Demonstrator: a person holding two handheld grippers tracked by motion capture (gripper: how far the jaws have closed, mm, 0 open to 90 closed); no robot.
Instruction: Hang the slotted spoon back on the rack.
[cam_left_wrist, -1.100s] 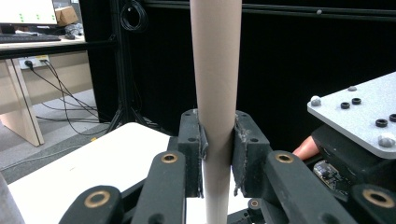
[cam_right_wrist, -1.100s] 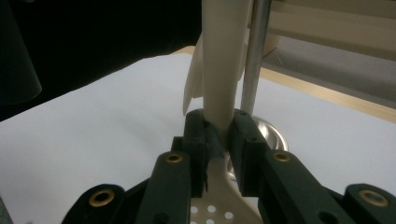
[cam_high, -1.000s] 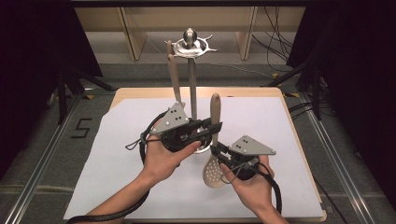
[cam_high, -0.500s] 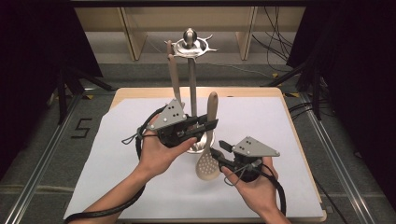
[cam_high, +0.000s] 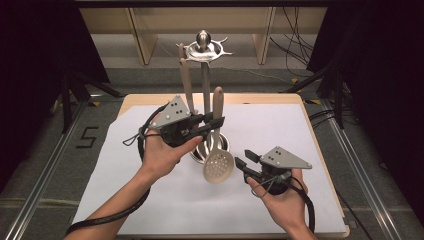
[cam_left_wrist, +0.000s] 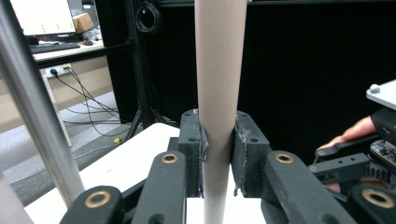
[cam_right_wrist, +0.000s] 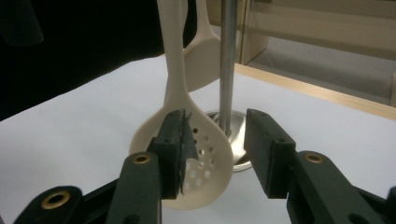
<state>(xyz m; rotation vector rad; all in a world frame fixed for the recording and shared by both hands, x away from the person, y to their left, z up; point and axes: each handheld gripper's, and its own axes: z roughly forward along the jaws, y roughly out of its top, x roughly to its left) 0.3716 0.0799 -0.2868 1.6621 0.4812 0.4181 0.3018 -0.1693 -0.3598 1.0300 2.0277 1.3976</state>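
Observation:
A beige slotted spoon (cam_high: 218, 160) hangs upright over the table, bowl down, its handle (cam_left_wrist: 218, 84) clamped between the jaws of my left gripper (cam_high: 216, 125). The spoon's perforated bowl (cam_right_wrist: 196, 158) floats just in front of my right gripper (cam_right_wrist: 215, 154), which stands open with nothing between its fingers. In the high view my right gripper (cam_high: 242, 162) sits to the right of the bowl, a little apart from it. Behind stands a metal utensil stand (cam_high: 204, 75) with a round base (cam_right_wrist: 236, 140); a second beige utensil (cam_high: 186, 75) hangs from its top.
White paper (cam_high: 310, 150) covers the wooden table (cam_high: 260, 97). The stand's steel pole (cam_left_wrist: 37, 112) rises close beside my left gripper. Shelving and cables lie on the floor beyond the far edge, and black curtains flank both sides.
My left gripper has lifted the slotted spoon up and to the right. My right gripper has let go of the spoon's bowl and drawn back to the right, open.

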